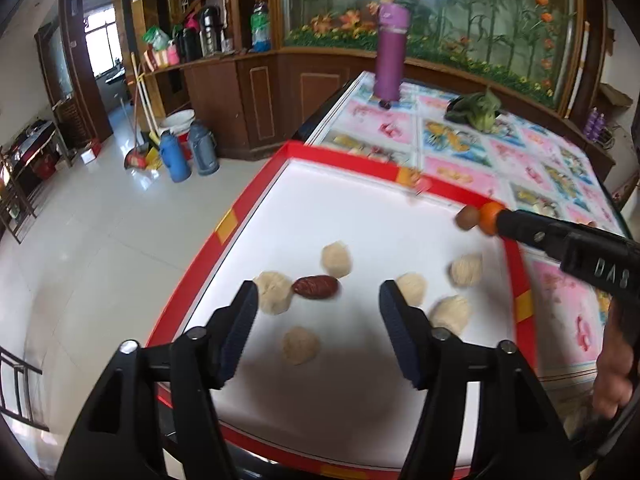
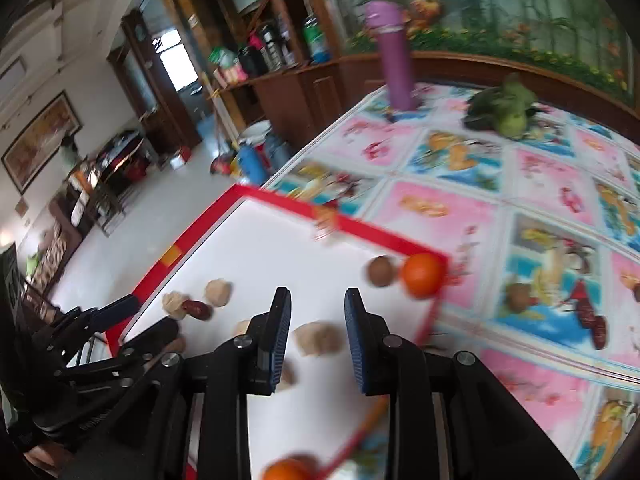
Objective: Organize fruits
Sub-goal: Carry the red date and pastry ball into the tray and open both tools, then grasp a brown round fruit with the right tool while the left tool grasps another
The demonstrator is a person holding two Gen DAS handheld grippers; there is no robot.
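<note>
A white tray with a red rim (image 1: 344,158) (image 2: 392,240) holds several pale walnut-like lumps (image 1: 337,259) (image 2: 318,338) and a dark red date (image 1: 315,287) (image 2: 198,309). An orange (image 1: 489,218) (image 2: 422,274) and a brown round fruit (image 1: 467,217) (image 2: 381,271) sit in the tray's far right corner. My left gripper (image 1: 318,300) (image 2: 120,320) hovers open over the lumps near the date, holding nothing. My right gripper (image 2: 316,300) (image 1: 502,220) is open above a pale lump, its tips short of the orange. A second orange (image 2: 286,470) shows at the bottom edge.
The tray lies on a table with a flowered cloth (image 1: 460,140) (image 2: 520,184). A purple flask (image 1: 390,54) (image 2: 394,56) and a green vegetable (image 1: 482,112) (image 2: 508,108) stand at the back. A brown fruit (image 2: 518,298) and a red date (image 2: 596,328) lie on the cloth.
</note>
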